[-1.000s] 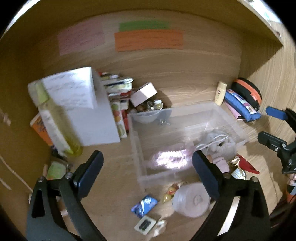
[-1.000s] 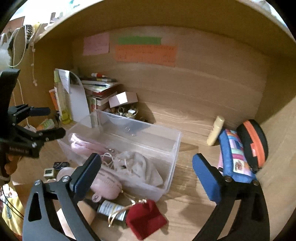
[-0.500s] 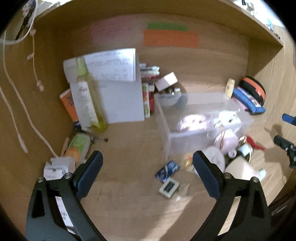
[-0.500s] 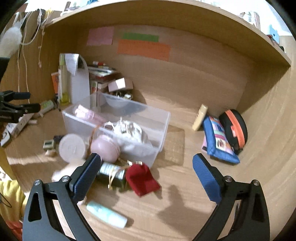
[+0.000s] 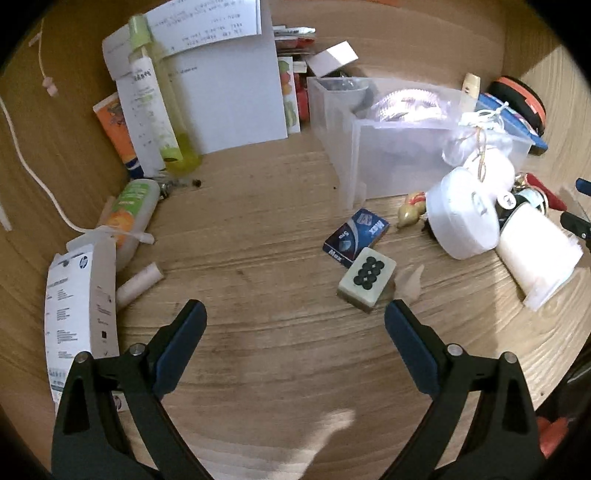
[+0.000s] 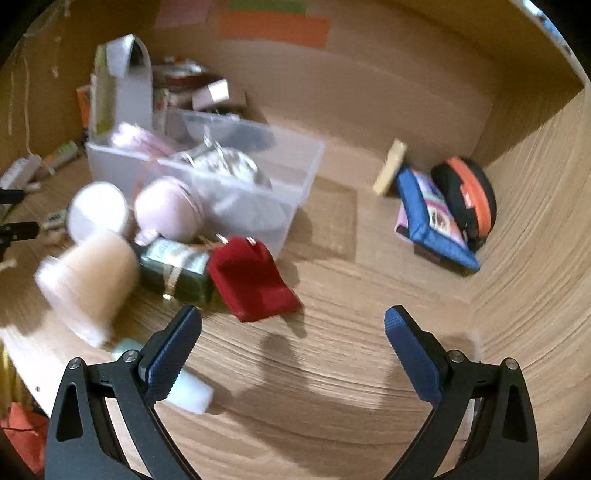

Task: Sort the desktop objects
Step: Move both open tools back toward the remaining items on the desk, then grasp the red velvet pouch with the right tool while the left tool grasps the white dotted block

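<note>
Both grippers hang low over the wooden bench (image 5: 277,350) with jaws spread wide and nothing in them, the left gripper (image 5: 295,314) just short of the mahjong tile (image 5: 366,277) and blue box (image 5: 356,236), the right gripper (image 6: 293,319) near the red pouch (image 6: 253,278) beside the clear bin (image 6: 295,173).

Wooden desk (image 5: 280,369) in a wood-walled alcove (image 6: 388,92) (coloured notes (image 6: 273,27) on the back)
</note>
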A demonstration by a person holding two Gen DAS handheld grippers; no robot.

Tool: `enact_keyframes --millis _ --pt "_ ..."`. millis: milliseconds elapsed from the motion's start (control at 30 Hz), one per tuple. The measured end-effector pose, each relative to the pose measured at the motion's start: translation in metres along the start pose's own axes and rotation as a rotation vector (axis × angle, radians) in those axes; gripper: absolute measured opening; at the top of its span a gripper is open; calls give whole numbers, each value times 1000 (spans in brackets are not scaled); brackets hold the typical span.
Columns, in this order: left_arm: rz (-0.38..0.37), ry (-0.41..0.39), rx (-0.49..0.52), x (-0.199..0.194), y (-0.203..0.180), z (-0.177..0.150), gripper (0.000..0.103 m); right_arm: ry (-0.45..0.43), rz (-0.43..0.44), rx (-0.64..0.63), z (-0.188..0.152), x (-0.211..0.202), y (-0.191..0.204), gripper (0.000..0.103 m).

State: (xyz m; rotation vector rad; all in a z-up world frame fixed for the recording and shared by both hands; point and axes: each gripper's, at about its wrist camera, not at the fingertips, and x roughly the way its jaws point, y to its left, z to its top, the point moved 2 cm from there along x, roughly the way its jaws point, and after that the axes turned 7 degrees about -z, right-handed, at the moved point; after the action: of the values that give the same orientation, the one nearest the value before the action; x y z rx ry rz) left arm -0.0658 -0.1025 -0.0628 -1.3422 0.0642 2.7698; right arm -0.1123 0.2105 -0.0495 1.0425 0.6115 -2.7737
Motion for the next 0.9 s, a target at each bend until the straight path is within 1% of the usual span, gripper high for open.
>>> enact_keyframes --millis 33,133,200,300,367,400,467,500,533,567,600,667,700,733,767,800,867,900 --pt "-13 1 20 2 -1 0 99 13 -1 -2 0 6 -1 99" --pt "-14 9 29 9 -2 2 98 42 22 -6 -2 20 -3 99" --pt "-28 20 31 15 -5 5 95 63 50 -2 -1 28 -2 99" --pt "-55 24 40 21 -11 10 86 82 93 1 2 37 0 99" --pt "-71 22 51 23 -13 13 75 87 110 -6 6 42 3 99" --pt "-80 21 54 23 -15 14 73 87 111 -12 8 44 4 97" --pt "-100 22 53 25 -16 16 64 89 119 -25 12 50 4 96" --pt "-113 23 50 25 -16 18 62 90 128 -28 15 52 4 92" --pt "-120 24 48 26 -16 18 57 93 141 -31 16 55 5 89" --pt "-131 26 44 26 -15 19 51 98 157 -35 18 58 5 84" --pt "-138 27 40 26 -15 19 49 99 165 -36 19 59 5 76" --pt "-146 26 37 25 -16 20 35 106 184 -39 21 63 6 66" --pt "-147 25 40 25 -17 21 32 113 198 -38 22 65 7 57" --pt "-145 24 42 25 -18 21 27 118 210 -36 23 67 7 51" --pt "-142 25 43 24 -19 21 24 123 218 -34 23 69 8 40" --pt "-138 25 42 24 -19 21 24 125 236 -25 25 69 8 28" --pt "-136 25 40 24 -19 20 24 124 250 -12 26 68 7 22" --pt "-133 25 36 24 -18 19 24 113 247 -10 26 66 6 17"
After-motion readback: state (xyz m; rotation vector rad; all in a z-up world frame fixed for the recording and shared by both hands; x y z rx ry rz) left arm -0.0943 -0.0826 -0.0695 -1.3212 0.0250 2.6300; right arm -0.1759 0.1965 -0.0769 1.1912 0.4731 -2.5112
